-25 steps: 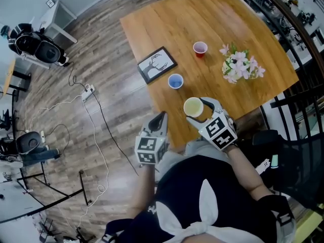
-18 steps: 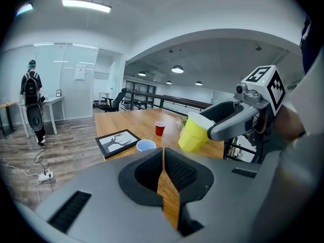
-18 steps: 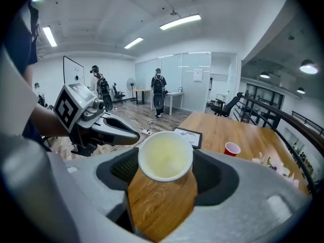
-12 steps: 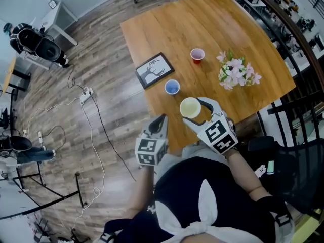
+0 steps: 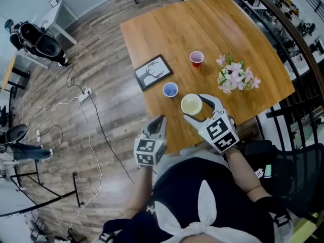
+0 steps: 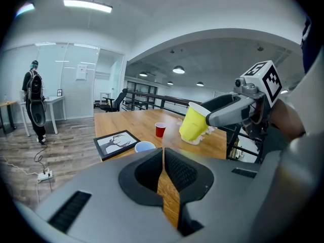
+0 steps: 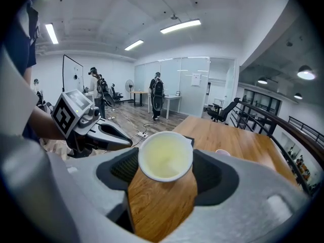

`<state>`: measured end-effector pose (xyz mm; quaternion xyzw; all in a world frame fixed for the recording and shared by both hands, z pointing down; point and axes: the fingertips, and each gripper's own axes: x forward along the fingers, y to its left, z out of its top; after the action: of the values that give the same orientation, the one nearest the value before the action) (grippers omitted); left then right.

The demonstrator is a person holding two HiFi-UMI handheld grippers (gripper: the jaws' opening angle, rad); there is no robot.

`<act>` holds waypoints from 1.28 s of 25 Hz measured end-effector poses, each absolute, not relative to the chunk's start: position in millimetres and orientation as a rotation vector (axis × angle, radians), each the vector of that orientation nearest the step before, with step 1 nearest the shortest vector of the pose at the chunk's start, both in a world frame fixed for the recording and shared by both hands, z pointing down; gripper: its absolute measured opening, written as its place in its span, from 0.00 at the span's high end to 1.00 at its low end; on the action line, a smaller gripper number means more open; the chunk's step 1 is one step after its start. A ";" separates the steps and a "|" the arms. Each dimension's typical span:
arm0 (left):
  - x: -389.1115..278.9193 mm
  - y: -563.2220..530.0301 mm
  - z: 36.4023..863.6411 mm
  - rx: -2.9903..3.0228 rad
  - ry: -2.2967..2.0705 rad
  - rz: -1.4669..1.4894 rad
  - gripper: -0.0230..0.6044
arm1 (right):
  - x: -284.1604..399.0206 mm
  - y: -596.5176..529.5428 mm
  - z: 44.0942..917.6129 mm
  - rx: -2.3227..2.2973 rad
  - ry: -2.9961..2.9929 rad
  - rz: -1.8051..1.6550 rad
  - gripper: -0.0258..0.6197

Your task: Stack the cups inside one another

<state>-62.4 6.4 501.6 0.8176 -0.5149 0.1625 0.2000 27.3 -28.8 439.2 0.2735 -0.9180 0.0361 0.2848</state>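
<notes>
My right gripper [image 5: 194, 107] is shut on a yellow cup [image 5: 192, 104], gripped by its sides and held upright, mouth up, above the near part of the wooden table [image 5: 202, 24]. The cup's mouth [image 7: 165, 156] fills the space between the pads in the right gripper view. A blue cup [image 5: 170, 89] stands just beyond it to the left, and a red cup [image 5: 196, 58] stands farther back. My left gripper [image 5: 161, 119] hovers at the table's near edge with its jaws shut and nothing in them. The left gripper view shows the blue cup [image 6: 145, 146] and the red cup [image 6: 160, 129] ahead of it.
A framed black-and-white picture [image 5: 153, 72] lies left of the blue cup. A bunch of pink and white flowers [image 5: 234, 77] sits at the table's right side. Cables and a power strip [image 5: 84, 93] lie on the wooden floor to the left.
My right gripper has risen a little with the yellow cup and come closer to the blue cup. The left gripper has stayed in place.
</notes>
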 end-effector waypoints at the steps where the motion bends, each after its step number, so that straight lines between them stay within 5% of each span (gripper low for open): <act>1: -62.7 5.3 502.1 2.284 -1.442 0.454 0.92 | 28.9 -32.9 437.7 0.739 -2.455 0.090 0.45; 32: -74.4 -63.5 519.0 2.236 -1.455 0.447 0.92 | 43.9 -165.5 420.0 0.903 -2.447 0.004 0.45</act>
<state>-74.4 -63.5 519.0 0.8070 -0.5252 0.1612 0.2167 43.9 -165.5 420.0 0.3338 -0.9051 0.0016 0.2633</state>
